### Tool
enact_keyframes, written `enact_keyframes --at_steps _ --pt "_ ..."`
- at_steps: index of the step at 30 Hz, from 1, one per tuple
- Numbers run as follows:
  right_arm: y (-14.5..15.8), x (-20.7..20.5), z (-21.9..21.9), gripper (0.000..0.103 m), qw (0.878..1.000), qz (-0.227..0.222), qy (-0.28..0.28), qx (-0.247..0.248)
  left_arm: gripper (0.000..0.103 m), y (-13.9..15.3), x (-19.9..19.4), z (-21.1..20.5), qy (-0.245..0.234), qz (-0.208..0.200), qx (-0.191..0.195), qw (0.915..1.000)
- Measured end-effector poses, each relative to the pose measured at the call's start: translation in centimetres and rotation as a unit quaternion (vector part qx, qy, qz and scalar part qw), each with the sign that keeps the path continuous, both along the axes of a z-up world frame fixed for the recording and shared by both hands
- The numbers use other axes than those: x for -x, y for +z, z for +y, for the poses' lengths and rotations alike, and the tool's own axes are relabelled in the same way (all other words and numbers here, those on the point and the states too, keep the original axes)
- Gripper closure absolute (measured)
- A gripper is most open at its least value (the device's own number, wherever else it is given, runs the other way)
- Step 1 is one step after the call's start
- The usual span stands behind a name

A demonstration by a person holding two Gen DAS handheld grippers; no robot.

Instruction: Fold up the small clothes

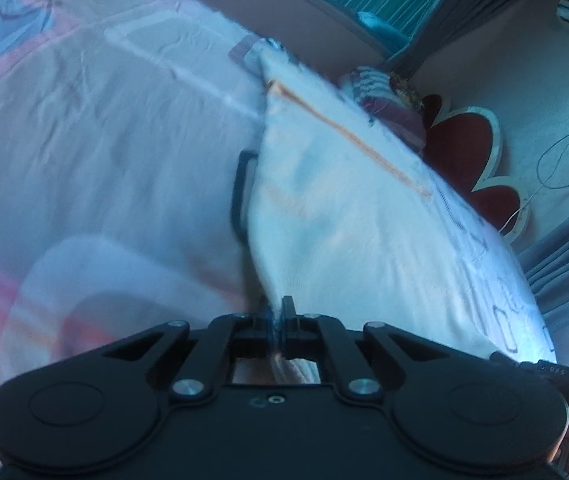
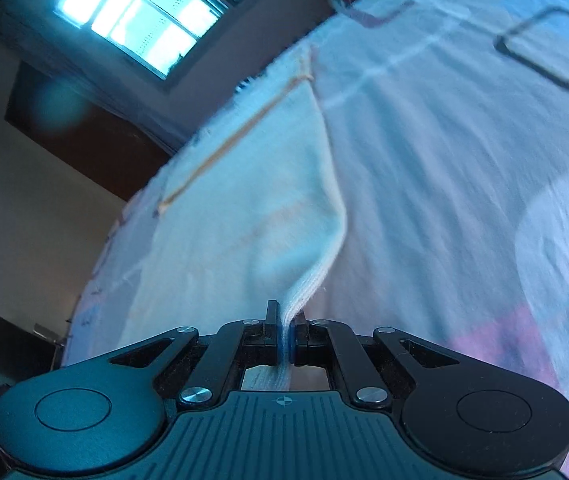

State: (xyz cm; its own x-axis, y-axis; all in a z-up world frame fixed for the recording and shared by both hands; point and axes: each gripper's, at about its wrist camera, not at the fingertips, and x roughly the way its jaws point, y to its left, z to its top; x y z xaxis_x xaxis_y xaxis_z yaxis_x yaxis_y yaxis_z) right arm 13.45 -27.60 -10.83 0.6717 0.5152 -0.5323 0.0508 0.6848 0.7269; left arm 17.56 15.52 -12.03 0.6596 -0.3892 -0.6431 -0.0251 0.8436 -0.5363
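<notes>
With both the left gripper (image 1: 275,322) and right gripper (image 2: 286,334) pinching corners, white cloth (image 1: 324,208) hangs limp over bedsheet (image 1: 104,140); light, soft, grip hems.

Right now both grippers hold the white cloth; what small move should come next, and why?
Probably carry both pinched corners forward together toward the orange stripe. Both the left gripper and the right gripper are shut on the white cloth, lifted off the bedsheet.

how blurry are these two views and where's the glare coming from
Left wrist view: bedsheet and white cloth smeared by motion blur, left tool sharp. Right wrist view: bright window blows out with a bluish flare below it, cloth blurred, right tool sharp.
</notes>
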Motion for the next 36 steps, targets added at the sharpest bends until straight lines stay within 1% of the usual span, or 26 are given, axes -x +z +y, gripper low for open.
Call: enact_keyframes --at_steps 3,5,8,12,14,16,20,22,24,25,27,30,32,36 --pt "2.7 -0.8 0.1 0.1 0.999 -0.035 -0.003 0.004 0.101 1.8 -0.7 0.5 0.011 -0.024 0.023 0.9994" --pt "4.4 -2.1 0.4 0.1 0.998 -0.054 -0.006 0.01 0.101 3.1 -1.7 0.5 0.014 -0.038 0.034 0.9986" --pt "6.9 -4.7 0.7 0.1 0.997 -0.077 -0.008 0.016 0.101 5.3 -3.7 0.3 0.016 -0.06 0.038 0.9973" --pt "9.7 -9.7 0.6 0.1 0.995 -0.091 -0.016 0.02 0.101 7.7 -8.2 0.0 0.024 -0.083 0.045 0.9953" --pt "10.6 -12.9 -0.1 0.1 0.995 -0.098 -0.022 0.014 0.101 8.6 -11.2 -0.1 0.031 -0.092 0.04 0.9945" --pt "11.1 -16.1 -0.7 0.1 0.995 -0.097 -0.028 0.008 0.101 9.2 -14.3 -0.2 0.039 -0.091 0.043 0.9941" --pt "10.5 -22.9 -1.9 0.1 0.996 -0.084 -0.037 0.0 0.101 9.5 -20.5 -0.6 0.044 -0.084 0.039 0.9948" --pt "9.7 -26.0 -2.2 0.1 0.997 -0.074 -0.038 -0.004 0.101 8.9 -23.6 -1.0 0.039 -0.075 0.032 0.9959" --pt "8.5 -28.9 -2.5 0.1 0.997 -0.065 -0.033 0.0 0.101 7.9 -25.8 -1.4 0.03 -0.066 0.015 0.9972" --pt "7.8 -30.1 -2.7 0.1 0.998 -0.061 -0.03 0.003 0.101 7.3 -26.9 -1.6 0.028 -0.06 0.009 0.9978" --pt "6.3 -32.2 -3.0 0.1 0.998 -0.049 -0.029 0.003 0.101 6.0 -29.0 -1.8 0.03 -0.046 0.012 0.9984" --pt "4.0 -35.0 -3.5 0.1 0.999 -0.033 -0.034 -0.008 0.101 4.4 -31.7 -1.7 0.041 -0.032 0.016 0.9985" --pt "2.4 -36.9 -3.9 0.1 0.999 -0.019 -0.037 -0.018 0.101 3.5 -33.5 -1.7 0.046 -0.028 0.012 0.9985" --pt "-0.5 -40.3 -4.5 0.1 0.999 0.005 -0.037 -0.027 0.1 1.6 -36.7 -2.0 0.041 -0.009 0.002 0.9991"
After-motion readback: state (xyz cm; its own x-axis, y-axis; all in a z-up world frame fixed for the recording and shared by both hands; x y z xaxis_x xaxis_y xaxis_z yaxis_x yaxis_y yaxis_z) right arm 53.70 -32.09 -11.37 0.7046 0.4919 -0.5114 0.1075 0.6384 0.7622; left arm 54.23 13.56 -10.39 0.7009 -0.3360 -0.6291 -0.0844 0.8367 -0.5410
